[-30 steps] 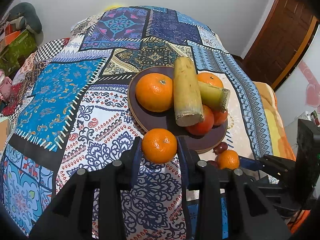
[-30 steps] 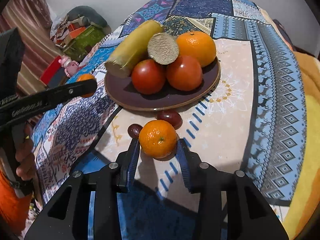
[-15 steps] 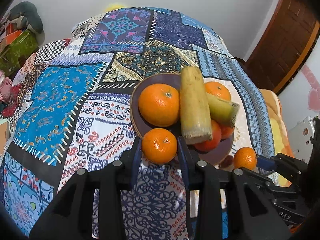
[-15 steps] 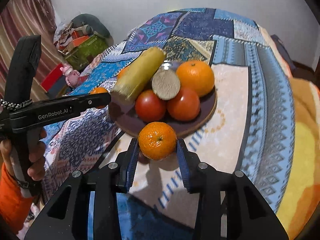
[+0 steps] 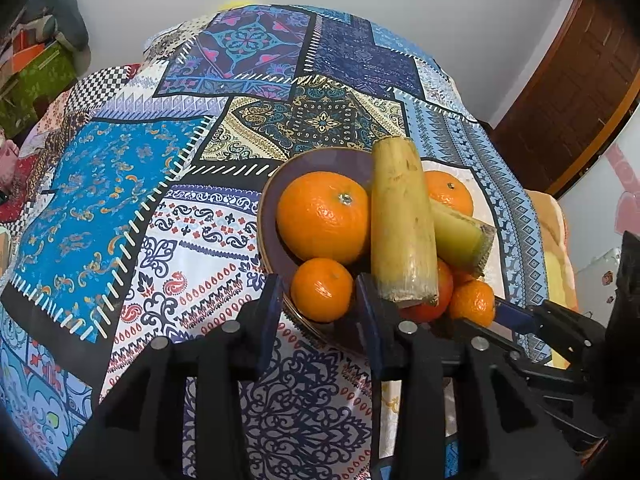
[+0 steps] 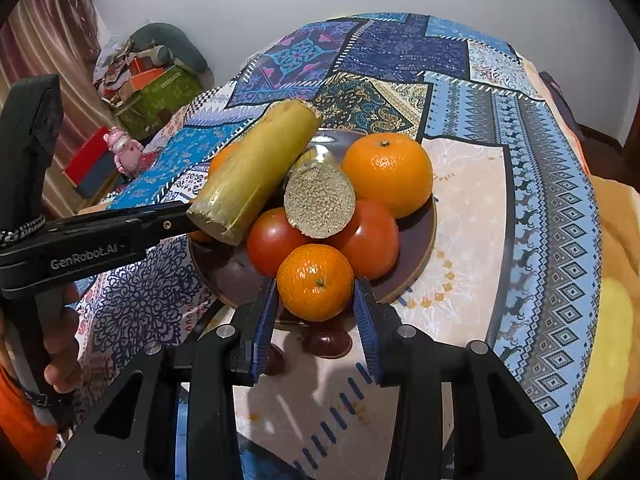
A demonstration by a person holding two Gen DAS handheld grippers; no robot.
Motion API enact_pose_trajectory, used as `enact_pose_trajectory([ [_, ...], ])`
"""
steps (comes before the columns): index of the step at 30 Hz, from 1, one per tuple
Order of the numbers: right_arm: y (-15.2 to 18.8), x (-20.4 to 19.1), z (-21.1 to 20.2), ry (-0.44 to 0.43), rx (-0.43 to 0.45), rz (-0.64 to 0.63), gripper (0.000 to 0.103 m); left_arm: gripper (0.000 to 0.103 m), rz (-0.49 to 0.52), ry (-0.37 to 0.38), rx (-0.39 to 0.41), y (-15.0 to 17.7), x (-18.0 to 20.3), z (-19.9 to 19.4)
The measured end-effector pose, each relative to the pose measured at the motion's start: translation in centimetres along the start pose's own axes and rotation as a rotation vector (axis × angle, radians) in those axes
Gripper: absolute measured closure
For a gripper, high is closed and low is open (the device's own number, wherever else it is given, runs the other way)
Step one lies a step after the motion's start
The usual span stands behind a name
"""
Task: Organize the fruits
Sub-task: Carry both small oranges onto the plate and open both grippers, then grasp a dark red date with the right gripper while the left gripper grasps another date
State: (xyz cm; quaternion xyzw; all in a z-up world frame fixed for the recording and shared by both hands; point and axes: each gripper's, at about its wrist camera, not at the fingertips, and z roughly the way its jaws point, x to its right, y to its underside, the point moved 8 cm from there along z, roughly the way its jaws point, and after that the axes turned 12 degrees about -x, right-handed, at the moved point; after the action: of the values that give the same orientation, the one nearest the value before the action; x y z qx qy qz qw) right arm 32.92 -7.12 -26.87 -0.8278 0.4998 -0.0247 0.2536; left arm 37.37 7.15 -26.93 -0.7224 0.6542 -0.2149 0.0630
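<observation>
My left gripper is shut on a small mandarin and holds it over the near left rim of the dark plate. My right gripper is shut on another small mandarin, held over the plate's near edge. The plate holds two large oranges, two tomatoes and two sugarcane pieces. The right gripper's mandarin also shows in the left wrist view.
Two dark red dates lie on the patchwork cloth just in front of the plate, under the right gripper. Boxes and clutter stand on the floor at the left. A wooden door is at the right.
Both grippers have lifted their mandarins off the cloth and carried them forward to the plate's rim. The dates stay on the cloth.
</observation>
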Motion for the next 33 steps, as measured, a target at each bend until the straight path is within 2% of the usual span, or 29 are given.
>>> enact_pose_trajectory([
  [9,0.1,0.5,-1.3,0.005,0.018,-0.003,0.066,0.063,0.03,-0.024,0.032,1.1,0.5,-1.8],
  [19,2.2,2.4,-3.6,0.044,0.027,-0.01,0.066,0.063,0.053,0.026,0.016,4.8,2.4,-3.7],
  [27,4.2,3.8,-3.7,0.042,0.003,0.003,0.066,0.063,0.08,0.045,-0.062,7.3,5.7,-1.3],
  [33,4.8,4.2,-3.7,0.02,0.001,0.005,0.066,0.063,0.125,0.028,-0.095,7.4,8.4,1.0],
])
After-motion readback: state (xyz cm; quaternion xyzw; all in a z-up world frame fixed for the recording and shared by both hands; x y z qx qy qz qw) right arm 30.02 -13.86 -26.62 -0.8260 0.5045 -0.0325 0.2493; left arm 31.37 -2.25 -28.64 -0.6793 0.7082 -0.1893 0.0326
